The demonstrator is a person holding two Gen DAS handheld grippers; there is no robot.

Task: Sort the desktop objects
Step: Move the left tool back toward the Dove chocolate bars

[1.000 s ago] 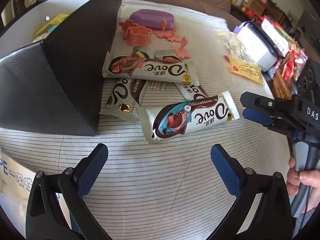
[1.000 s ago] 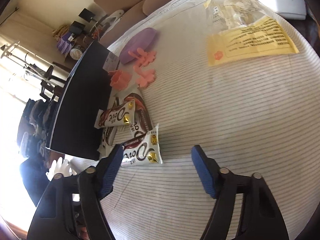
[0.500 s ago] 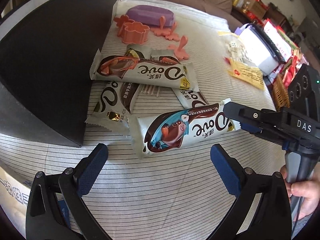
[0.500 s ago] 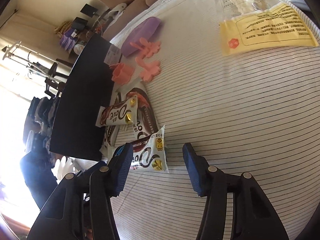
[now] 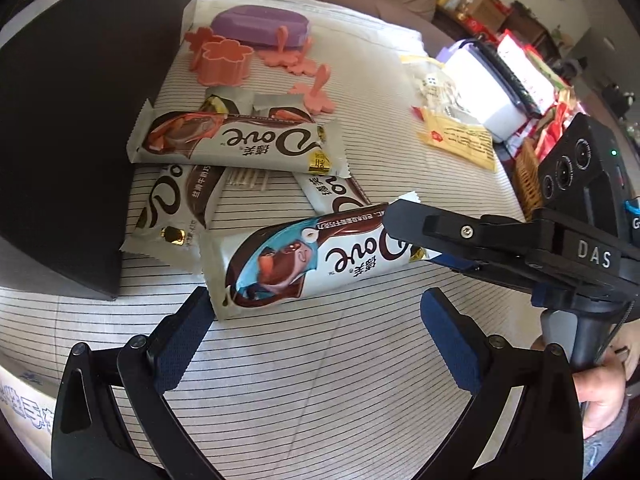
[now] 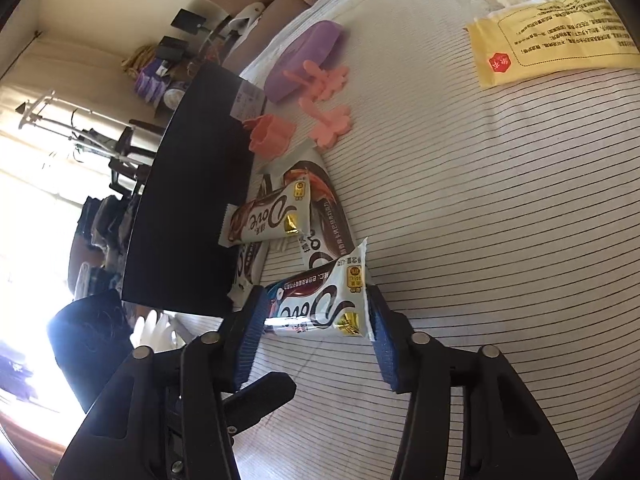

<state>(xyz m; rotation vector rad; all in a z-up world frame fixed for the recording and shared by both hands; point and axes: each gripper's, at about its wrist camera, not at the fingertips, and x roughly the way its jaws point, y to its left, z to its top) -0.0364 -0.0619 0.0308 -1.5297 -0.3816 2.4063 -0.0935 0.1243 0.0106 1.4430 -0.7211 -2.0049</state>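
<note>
Daylit, sharp mid-frame; blown-out glare, perhaps a window, at left; strong fisheye bending at edges.

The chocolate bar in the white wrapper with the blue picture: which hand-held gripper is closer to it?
Right. The right hand-held gripper has just been closing around one end of the white-wrapped chocolate bar with the blue picture. The left hand-held gripper hangs open just short of it.

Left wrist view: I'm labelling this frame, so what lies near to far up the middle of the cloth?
Blue-pictured Dove bar → orange-pictured Dove bar → pink flower-shaped cup → purple box.
</note>
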